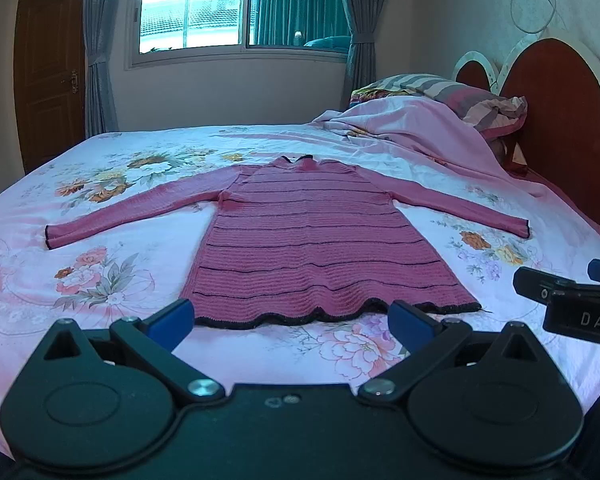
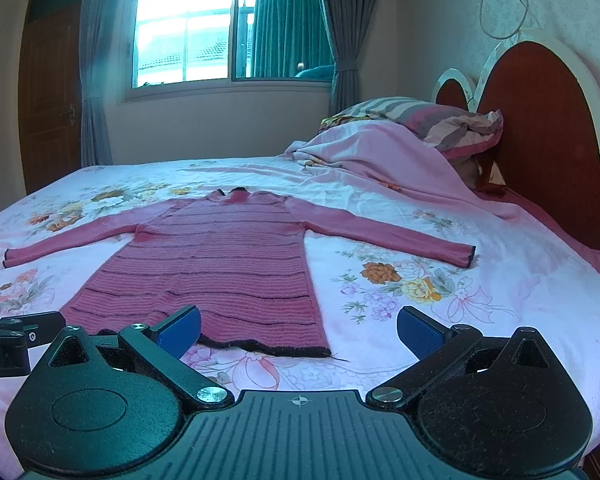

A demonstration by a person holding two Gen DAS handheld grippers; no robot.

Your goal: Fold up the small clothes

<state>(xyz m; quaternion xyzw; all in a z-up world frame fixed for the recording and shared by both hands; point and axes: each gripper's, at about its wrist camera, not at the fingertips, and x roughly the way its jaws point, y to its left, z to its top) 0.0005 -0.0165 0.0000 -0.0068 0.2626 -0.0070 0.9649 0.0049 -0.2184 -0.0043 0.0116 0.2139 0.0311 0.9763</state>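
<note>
**Left wrist view and right wrist view: both grippers poised at the hem of a pink knit dress on the bed**

Item 1, pink knit dress (image 1: 300,240): laid flat and face up on the floral bedsheet (image 1: 100,272), collar toward the far side, dark-trimmed hem (image 1: 328,314) toward the near edge. Thin dark stripes cross the body. Both long sleeves are spread outward, the left sleeve (image 1: 132,216) reaching far left, the right sleeve (image 1: 460,208) reaching right toward the headboard side. Unfolded.

Item 2, left gripper (image 1: 292,320): held low and level just short of the hem, pointing toward the far side of the bed. Jaws wide apart, nothing between them; the blue pads (image 1: 172,322) sit either side of the hem's middle stretch, apart from the fabric.

Item 3, right gripper (image 2: 298,332): held low at the near edge, level, beside the left gripper and to its right. Jaws wide apart and empty; the left pad (image 2: 180,332) overlaps the hem in view, the right pad hangs over bare sheet. Contact with the cloth cannot be told.

Item 4, surroundings: rumpled pink blanket (image 1: 412,132) and striped pillow (image 1: 452,92) at the far right by the red headboard (image 1: 552,120); window (image 1: 196,8) with curtains on the far wall; wooden door (image 1: 48,72) far left.
</note>
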